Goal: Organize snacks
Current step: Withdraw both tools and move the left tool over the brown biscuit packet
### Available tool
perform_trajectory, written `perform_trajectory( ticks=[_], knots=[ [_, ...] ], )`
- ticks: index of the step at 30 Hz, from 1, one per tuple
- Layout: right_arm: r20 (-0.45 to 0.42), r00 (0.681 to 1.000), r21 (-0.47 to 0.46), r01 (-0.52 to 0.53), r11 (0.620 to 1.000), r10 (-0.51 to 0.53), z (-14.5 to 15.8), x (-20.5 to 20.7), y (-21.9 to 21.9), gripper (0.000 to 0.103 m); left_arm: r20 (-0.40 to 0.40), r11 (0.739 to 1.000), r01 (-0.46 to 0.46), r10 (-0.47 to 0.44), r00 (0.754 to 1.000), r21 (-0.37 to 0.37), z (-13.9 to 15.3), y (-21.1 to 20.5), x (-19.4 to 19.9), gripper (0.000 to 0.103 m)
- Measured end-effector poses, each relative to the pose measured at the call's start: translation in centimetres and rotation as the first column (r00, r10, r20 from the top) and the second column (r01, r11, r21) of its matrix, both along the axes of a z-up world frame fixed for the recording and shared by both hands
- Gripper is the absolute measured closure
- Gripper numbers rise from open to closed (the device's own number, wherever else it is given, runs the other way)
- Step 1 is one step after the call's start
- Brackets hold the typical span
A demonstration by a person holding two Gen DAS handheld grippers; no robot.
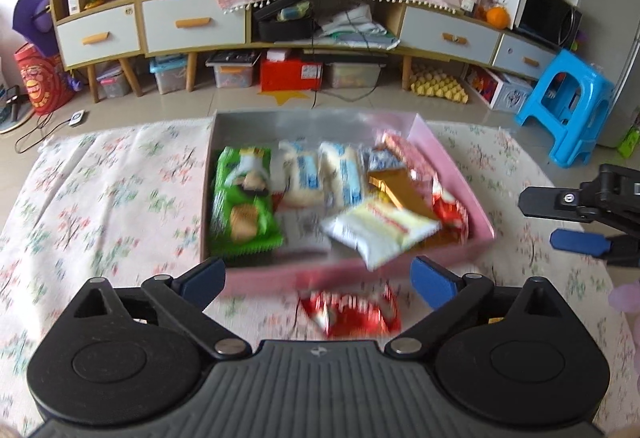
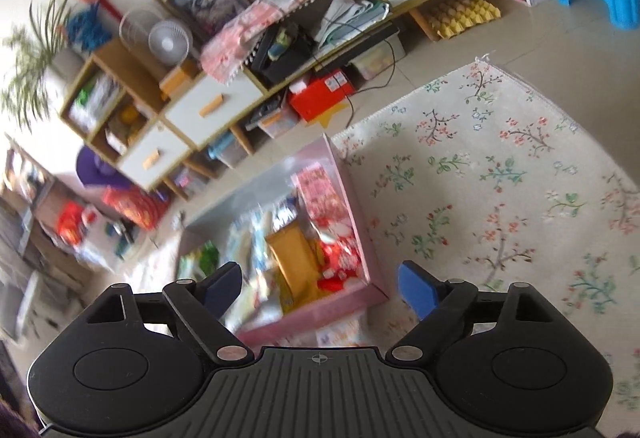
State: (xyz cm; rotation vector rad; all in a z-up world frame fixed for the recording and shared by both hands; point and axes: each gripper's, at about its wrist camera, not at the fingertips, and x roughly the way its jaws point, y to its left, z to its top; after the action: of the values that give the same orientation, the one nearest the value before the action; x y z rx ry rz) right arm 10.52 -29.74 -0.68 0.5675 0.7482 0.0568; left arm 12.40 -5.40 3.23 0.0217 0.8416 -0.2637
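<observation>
The left gripper (image 1: pixel 318 280) is seen spread wide with nothing between its blue pads; the right gripper (image 2: pixel 320 288) is likewise parted and empty. A pink box (image 1: pixel 452 161) sits on the floral cloth (image 1: pixel 100 197) just ahead of both sets of fingers; inside it lie a green biscuit packet (image 1: pixel 244 201) toward the left finger, two white and blue wafer packs (image 1: pixel 320 177) further in, a white and yellow packet (image 1: pixel 380 230) overhanging the near wall, and a gold wrapper (image 1: pixel 400 193) with red packets toward the right wall. One red snack packet (image 1: pixel 352 312) is left outside the box, on the cloth just short of the near wall, below and between the left gripper's fingers; it is judged to be the remaining thing to be put away. It would be expected to handle as a light, crinkly foil pouch; soft, air-filled and somewhat slippery, with brittle contents that a hard squeeze might crush. It is best taken across its short width near the middle, or by a crimped end seam, with only gentle closing; the blur hides the exact edges, so the seam's position cannot be told. The overhanging white and yellow packet could be knocked if the pouch is carried in low over the near wall.
</observation>
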Motion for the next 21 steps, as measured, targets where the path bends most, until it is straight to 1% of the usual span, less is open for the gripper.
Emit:
perform_trajectory(
  ticks=[2, 5, 9, 11, 15, 21],
  knots=[
    [-0.030, 0.999, -0.057, -0.025, 0.998, 0.023, -0.1, -0.4, 0.7, 0.015, -0.013, 1.000, 0.000, 0.000, 1.000, 0.009, -0.2, 0.1, -1.1, 0.002],
    [-0.105, 0.993, -0.119, -0.058, 0.991, 0.046, -0.8, -1.1, 1.7, 0.015, -0.021, 1.000, -0.003, 0.003, 1.000, 0.030, -0.7, 0.0, -2.6, 0.001],
    [-0.195, 0.978, -0.127, -0.106, 0.986, 0.080, -1.9, -1.8, 2.6, 0.015, -0.039, 0.999, -0.021, 0.022, 0.999, 0.042, -1.6, 0.2, -3.9, 0.001],
    [-0.228, 0.970, -0.133, -0.116, 0.984, 0.084, -2.5, -2.1, 2.9, 0.015, -0.058, 0.998, -0.013, 0.017, 0.998, 0.060, -2.0, 0.1, -4.4, 0.001],
    [-0.268, 0.960, -0.143, -0.122, 0.982, 0.081, -3.4, -2.8, 3.3, 0.015, -0.073, 0.996, 0.014, -0.007, 0.997, 0.088, -2.6, -0.1, -5.1, 0.001],
    [-0.316, 0.942, -0.169, -0.171, 0.971, 0.111, -4.5, -2.4, 5.0, 0.015, -0.097, 0.992, 0.035, -0.024, 0.995, 0.121, -3.6, -0.1, -5.9, 0.001]
  ],
)
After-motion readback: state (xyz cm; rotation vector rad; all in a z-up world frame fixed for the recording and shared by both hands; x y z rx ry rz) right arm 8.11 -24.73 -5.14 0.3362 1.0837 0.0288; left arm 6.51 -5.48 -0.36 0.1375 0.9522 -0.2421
